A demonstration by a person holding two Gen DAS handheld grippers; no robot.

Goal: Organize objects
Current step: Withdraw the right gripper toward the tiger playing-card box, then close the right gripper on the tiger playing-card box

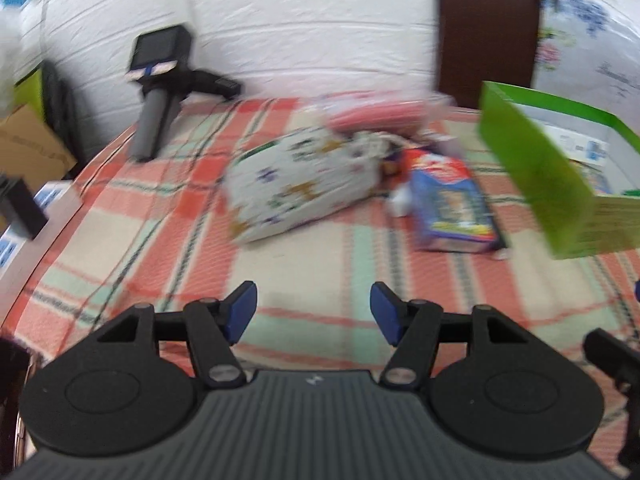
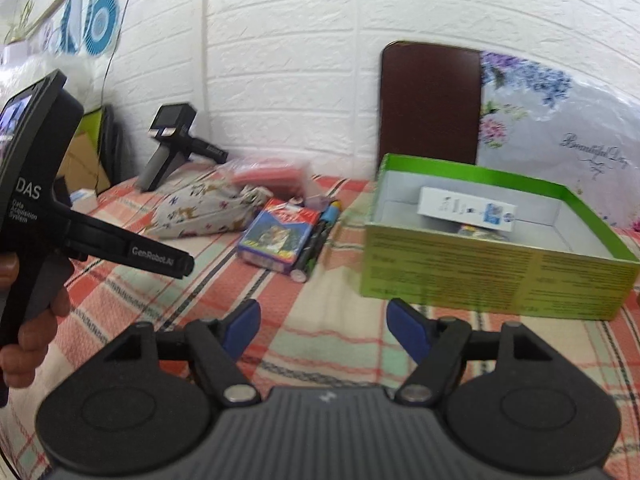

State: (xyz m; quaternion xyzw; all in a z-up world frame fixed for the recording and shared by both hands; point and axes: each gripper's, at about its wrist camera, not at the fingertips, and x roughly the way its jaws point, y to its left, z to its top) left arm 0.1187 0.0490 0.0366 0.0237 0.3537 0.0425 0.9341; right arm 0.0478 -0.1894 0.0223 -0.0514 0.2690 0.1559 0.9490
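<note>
Your left gripper [image 1: 313,312] and right gripper [image 2: 323,326] hang released, holding nothing, above the plaid blanket [image 2: 328,320]; green box [image 2: 496,276] ahead.

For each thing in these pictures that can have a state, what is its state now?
left gripper: open, holds nothing
right gripper: open, holds nothing
green box: open on top, a white carton lies inside
patterned pouch: lying on the plaid cloth
blue card box: lying flat, beside the pouch
dark marker: lying against the blue card box
spare gripper device: resting at the wall
</note>
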